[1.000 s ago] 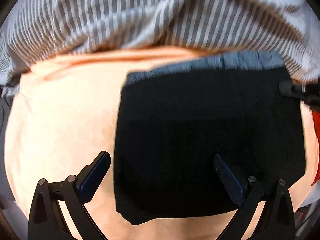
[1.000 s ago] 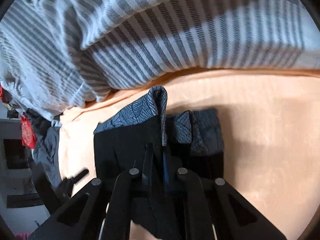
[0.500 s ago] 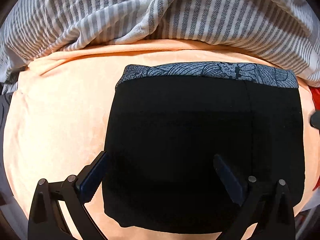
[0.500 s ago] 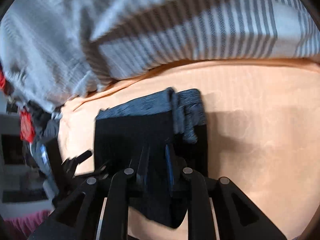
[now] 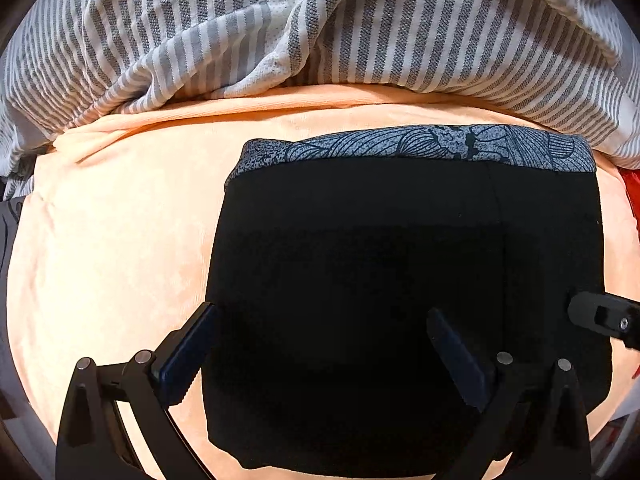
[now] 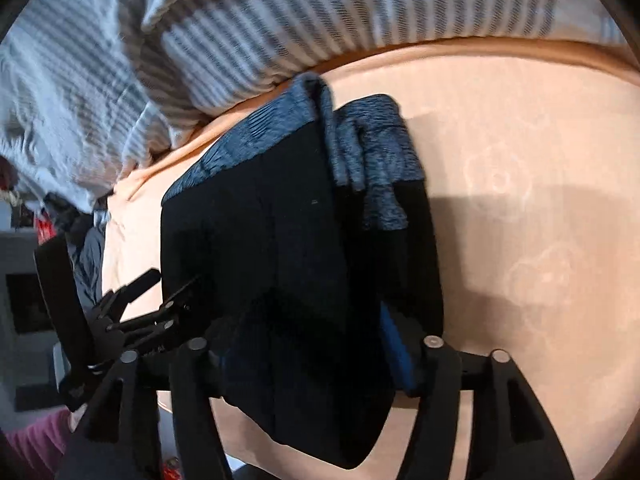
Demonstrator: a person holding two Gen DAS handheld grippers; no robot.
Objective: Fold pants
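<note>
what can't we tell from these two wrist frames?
- Near hem of the black pants, left wrist view: hidden by the left gripper and its frame.
- Whether the right gripper pinches cloth, right wrist view: the left fingertip is lost in dark fabric.
- Patterned waistband print, right wrist view: motion blurred.
- Red item, left wrist view: cut off by the edge.

One folded black pants (image 5: 400, 280) with grey patterned waistband lying on one peach sheet (image 5: 120, 240); one grey-white striped blanket (image 5: 320, 28) lying behind pants; two black two-finger grippers showing.
</note>
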